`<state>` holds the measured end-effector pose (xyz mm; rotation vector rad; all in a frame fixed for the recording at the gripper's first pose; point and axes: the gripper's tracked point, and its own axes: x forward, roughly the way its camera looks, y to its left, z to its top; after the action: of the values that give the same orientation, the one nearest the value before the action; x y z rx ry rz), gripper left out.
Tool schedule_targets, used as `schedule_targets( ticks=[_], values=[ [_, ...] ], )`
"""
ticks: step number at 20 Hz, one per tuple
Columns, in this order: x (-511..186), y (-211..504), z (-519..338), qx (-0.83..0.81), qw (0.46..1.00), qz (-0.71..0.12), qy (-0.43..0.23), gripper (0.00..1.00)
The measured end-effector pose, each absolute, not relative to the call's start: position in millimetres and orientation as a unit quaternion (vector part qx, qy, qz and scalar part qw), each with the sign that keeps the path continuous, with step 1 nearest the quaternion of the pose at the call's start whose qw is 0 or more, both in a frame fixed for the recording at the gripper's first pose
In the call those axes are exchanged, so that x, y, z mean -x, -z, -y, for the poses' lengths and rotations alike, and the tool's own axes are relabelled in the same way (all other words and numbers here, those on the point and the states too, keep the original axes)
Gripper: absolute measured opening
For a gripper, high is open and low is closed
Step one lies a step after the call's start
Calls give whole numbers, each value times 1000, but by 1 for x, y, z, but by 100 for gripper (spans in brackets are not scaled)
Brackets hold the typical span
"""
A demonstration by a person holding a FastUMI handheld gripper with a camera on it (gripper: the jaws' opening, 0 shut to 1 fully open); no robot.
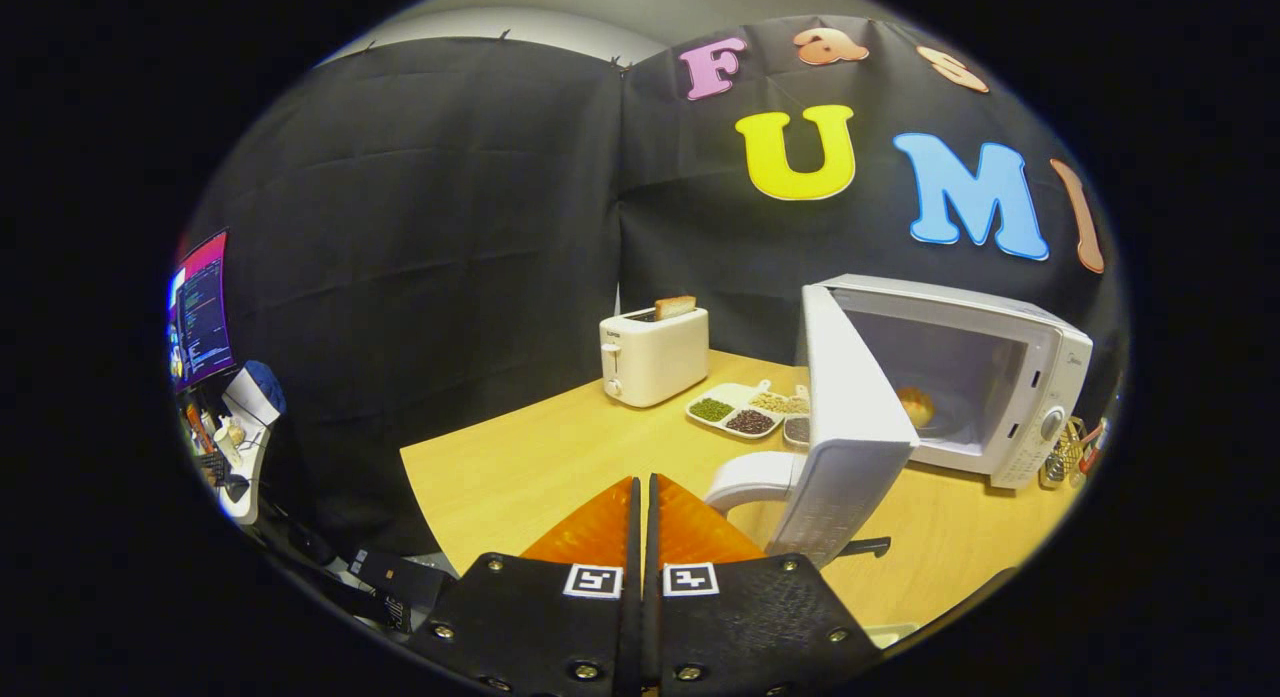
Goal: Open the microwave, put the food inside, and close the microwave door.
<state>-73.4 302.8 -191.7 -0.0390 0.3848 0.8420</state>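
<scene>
One wooden table (520,467) takes up the floor of the booth, with black cloth hung behind it. Far off at nine o'clock a lit monitor (203,307) stands over a cluttered desk whose items are too small to name. At about twelve o'clock from the fingers, a white toaster (653,355) sits at the table's back edge, a slice of bread (675,306) poking out of its slot. Just beside it toward one o'clock lies a divided dish (735,409) of beans and grains, partly hidden behind the microwave door (848,417). That door hangs swung open, edge-on, near the gripper (641,492), whose fingers are pressed together with nothing between them. At two o'clock the microwave (985,377) gapes, the food (916,407) resting inside on its floor, round and yellowish, hard to identify.
</scene>
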Motion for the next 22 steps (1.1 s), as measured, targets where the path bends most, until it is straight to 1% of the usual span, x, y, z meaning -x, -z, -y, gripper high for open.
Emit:
schedule_targets(
  ticks=[10,22],
  values=[
    [24,197,-242,13,922,-195,-334,1],
    [-60,205,-175,-2,950,-197,-242,1]
  ],
)
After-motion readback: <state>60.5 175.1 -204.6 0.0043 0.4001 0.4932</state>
